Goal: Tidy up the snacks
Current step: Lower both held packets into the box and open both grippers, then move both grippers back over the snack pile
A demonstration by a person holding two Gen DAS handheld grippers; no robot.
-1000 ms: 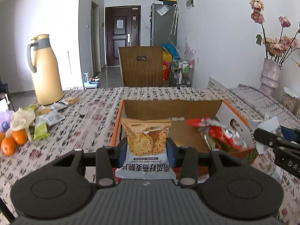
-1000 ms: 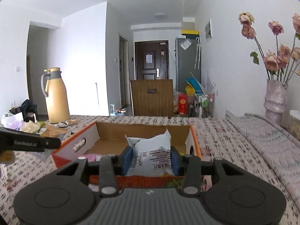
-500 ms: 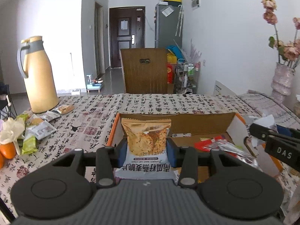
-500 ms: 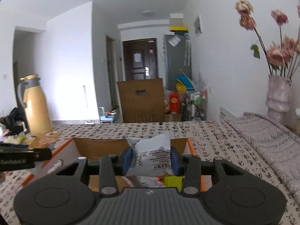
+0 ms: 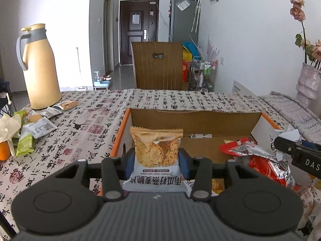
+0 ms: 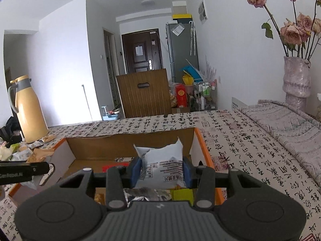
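An open cardboard box [image 5: 192, 120] with orange edges lies on the patterned tablecloth. My left gripper [image 5: 156, 158] hangs over its near left corner. Between its blue pads stands an orange-and-white oat crisp packet [image 5: 157, 146]; the jaws are opening and the pads still touch it. My right gripper [image 6: 160, 170] is over the box [image 6: 128, 144] near its right wall, gripping a white snack packet [image 6: 162, 158] while its jaws open too. A red foil packet [image 5: 258, 158] lies inside the box. Each gripper shows at the other view's edge: right gripper [image 5: 297, 152], left gripper [image 6: 24, 170].
A tall yellow thermos [image 5: 38, 66] stands far left, with several loose snack packets [image 5: 38, 124] and an orange [image 5: 4, 150] in front of it. A vase of dried roses [image 6: 297, 78] stands at the right. A wooden chair back [image 5: 158, 66] rises behind the table.
Both grippers have moved forward and a little down over the box, each still carrying its packet. The right gripper has rolled slightly. Both pairs of pads stand a touch wider.
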